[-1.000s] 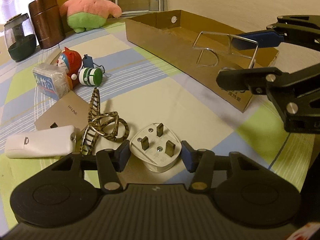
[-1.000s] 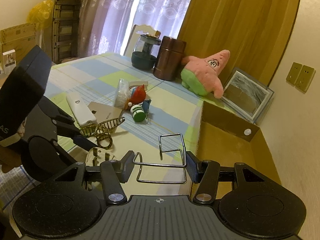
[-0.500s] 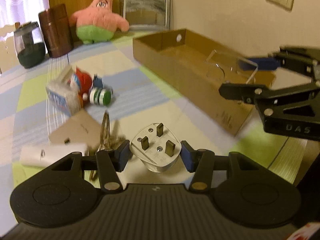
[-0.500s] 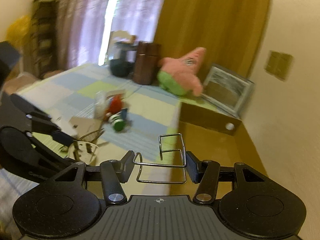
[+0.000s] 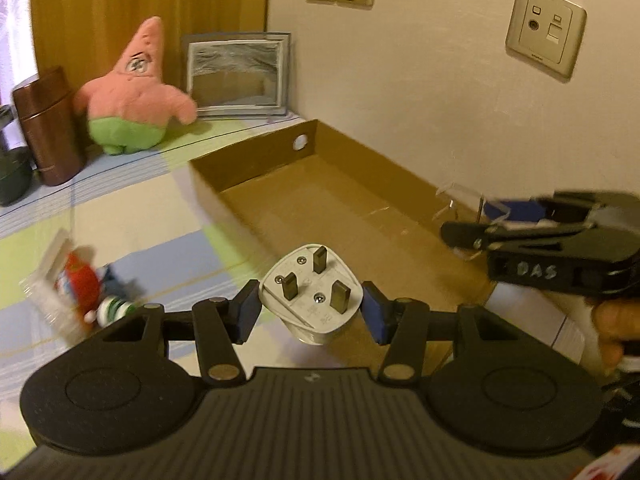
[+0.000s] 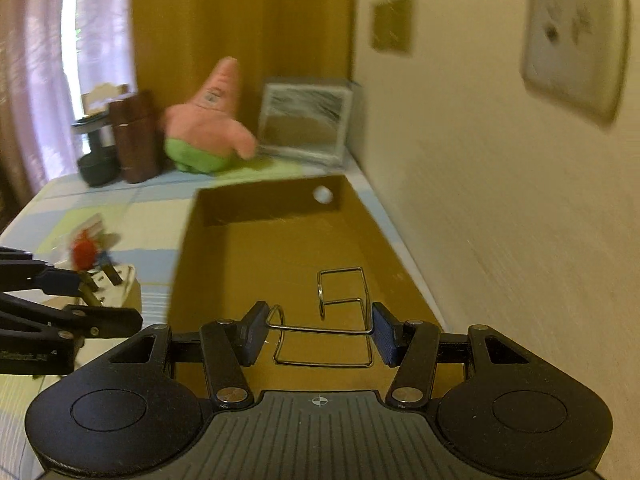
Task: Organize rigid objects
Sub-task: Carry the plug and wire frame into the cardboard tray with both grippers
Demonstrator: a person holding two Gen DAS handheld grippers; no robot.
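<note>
My left gripper [image 5: 310,312] is shut on a white three-pin plug [image 5: 312,296], held in the air at the near left edge of a long cardboard box [image 5: 320,208]. The plug also shows in the right wrist view [image 6: 120,284]. My right gripper [image 6: 320,332] is shut on a bent wire rack [image 6: 332,320], held above the inside of the cardboard box [image 6: 280,248]. In the left wrist view the right gripper [image 5: 496,220] is at the right, over the box's near end.
A red toy figure [image 5: 78,284], a green-white item [image 5: 114,308] and a packet lie on the checked tablecloth at left. A pink starfish plush [image 5: 136,96], brown canister [image 5: 48,128] and picture frame [image 5: 236,76] stand at the back. The wall is close on the right.
Both grippers have lifted and swung toward the box with their objects. The plug has left the table; the wire rack is now over the box interior.
</note>
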